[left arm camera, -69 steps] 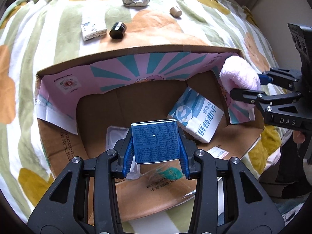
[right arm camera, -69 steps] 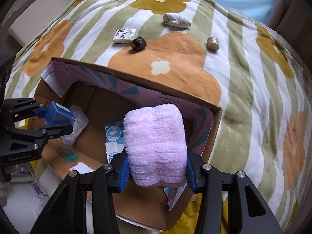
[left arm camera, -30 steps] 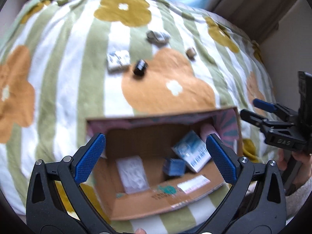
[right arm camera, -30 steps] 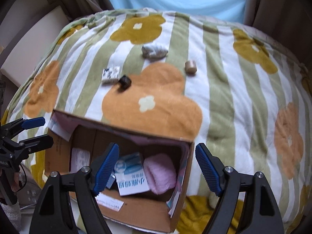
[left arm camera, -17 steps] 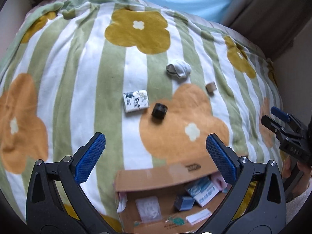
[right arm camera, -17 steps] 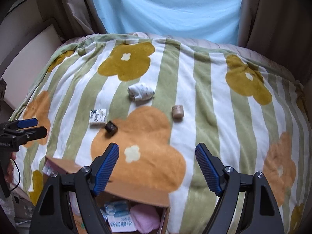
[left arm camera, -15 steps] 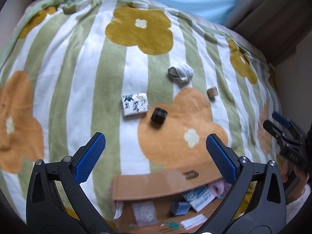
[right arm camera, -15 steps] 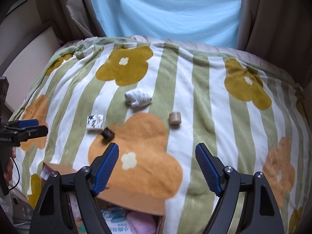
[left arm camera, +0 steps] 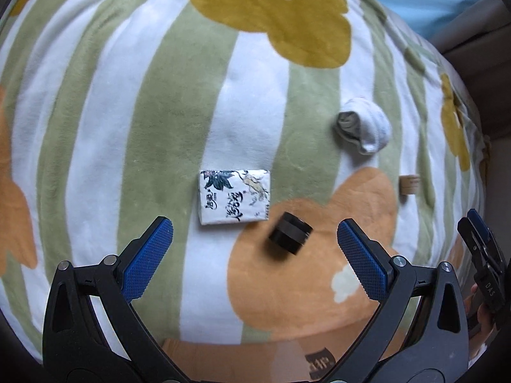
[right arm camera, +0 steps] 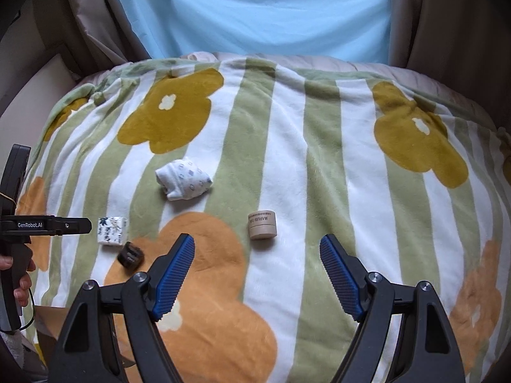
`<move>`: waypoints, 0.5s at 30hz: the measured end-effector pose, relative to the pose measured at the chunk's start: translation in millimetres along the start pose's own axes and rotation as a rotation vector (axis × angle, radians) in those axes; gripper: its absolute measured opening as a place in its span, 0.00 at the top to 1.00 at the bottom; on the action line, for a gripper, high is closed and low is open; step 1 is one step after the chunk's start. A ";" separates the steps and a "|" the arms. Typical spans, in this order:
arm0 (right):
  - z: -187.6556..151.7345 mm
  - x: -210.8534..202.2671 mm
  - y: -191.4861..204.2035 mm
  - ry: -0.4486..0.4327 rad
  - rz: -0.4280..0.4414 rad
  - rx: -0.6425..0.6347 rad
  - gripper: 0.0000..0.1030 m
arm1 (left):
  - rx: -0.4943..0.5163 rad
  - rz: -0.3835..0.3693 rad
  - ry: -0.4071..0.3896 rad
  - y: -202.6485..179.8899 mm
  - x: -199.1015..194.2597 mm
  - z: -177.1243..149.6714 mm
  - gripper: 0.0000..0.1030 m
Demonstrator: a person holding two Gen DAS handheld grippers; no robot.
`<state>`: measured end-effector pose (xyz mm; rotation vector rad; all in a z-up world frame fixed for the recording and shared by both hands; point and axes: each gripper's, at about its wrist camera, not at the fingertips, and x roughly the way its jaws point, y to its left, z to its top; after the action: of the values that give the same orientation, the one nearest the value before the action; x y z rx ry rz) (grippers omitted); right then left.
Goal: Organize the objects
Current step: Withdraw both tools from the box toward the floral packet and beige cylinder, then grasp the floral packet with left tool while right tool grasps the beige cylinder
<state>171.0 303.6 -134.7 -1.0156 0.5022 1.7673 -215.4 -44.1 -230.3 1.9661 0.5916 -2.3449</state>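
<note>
On the striped flower blanket lie a white printed packet (left arm camera: 235, 196), a small black cylinder (left arm camera: 290, 232), a rolled white sock (left arm camera: 364, 126) and a tan round tin (left arm camera: 409, 184). My left gripper (left arm camera: 252, 252) is open and empty, just short of the packet and the black cylinder. My right gripper (right arm camera: 257, 271) is open and empty, a little short of the tan tin (right arm camera: 262, 225). The right wrist view also shows the sock (right arm camera: 183, 182), packet (right arm camera: 111, 230) and black cylinder (right arm camera: 130, 254), with the left gripper (right arm camera: 68, 226) at its left edge.
The cardboard box's far flap (left arm camera: 255, 362) shows at the bottom of the left wrist view; its inside is hidden. A blue sheet (right arm camera: 255, 9) and brown curtains (right arm camera: 453, 25) stand behind the bed. The right gripper (left arm camera: 484, 249) sits at the right edge.
Both grippers have moved forward over the blanket, away from the box, closer to the loose items. The box has dropped almost out of view. Both stay open.
</note>
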 end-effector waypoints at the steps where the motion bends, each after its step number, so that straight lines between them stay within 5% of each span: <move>1: -0.2 6.4 -0.5 0.006 -0.002 -0.002 0.25 | -0.009 0.008 0.007 1.9 6.4 1.8 0.01; 15: 2.5 90.4 -10.3 0.109 -0.007 0.010 0.31 | -0.026 0.071 0.068 7.1 63.2 9.3 0.11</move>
<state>165.6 359.7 -206.2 -1.1093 0.5744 1.7081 -235.3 -39.5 -291.2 2.0276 0.5434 -2.2269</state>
